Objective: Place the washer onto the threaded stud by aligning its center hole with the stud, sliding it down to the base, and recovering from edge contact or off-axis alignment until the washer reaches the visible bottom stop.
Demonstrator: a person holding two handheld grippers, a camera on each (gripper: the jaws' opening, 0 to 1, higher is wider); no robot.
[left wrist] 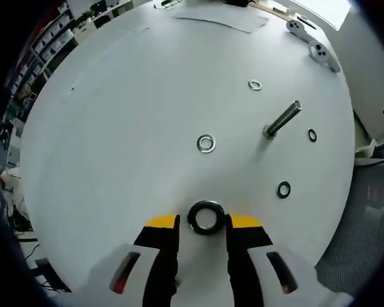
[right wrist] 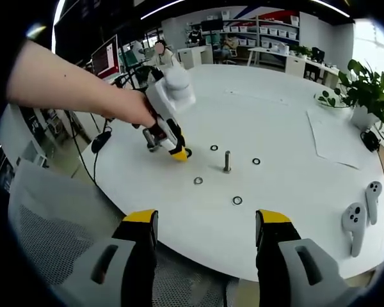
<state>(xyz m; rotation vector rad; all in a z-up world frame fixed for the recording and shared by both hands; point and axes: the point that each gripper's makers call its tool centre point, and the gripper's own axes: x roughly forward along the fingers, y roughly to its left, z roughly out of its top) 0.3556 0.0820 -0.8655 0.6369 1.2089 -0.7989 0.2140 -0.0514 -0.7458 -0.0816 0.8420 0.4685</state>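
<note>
A thick black washer [left wrist: 206, 217] lies flat on the white round table [left wrist: 128, 128], between the yellow-tipped fingertips of my left gripper [left wrist: 203, 224]. The jaws stand narrowly apart around it; the right finger is at its rim and a thin gap shows on the left. The threaded stud [left wrist: 281, 119] stands upright further out to the right, bare. In the right gripper view, a person's hand holds the left gripper [right wrist: 178, 152] down at the table beside that washer [right wrist: 187, 152], left of the stud [right wrist: 227, 161]. My right gripper [right wrist: 206, 224] hangs wide open over the near table edge, holding nothing.
Loose washers lie around the stud: silver ones [left wrist: 206, 143] [left wrist: 255, 84] and black ones [left wrist: 283, 189] [left wrist: 312, 135]. Two white controllers [right wrist: 357, 224] and a sheet of paper [right wrist: 333, 137] lie to the right, with a potted plant [right wrist: 365, 93] behind. A mesh chair [right wrist: 51, 236] stands at the near edge.
</note>
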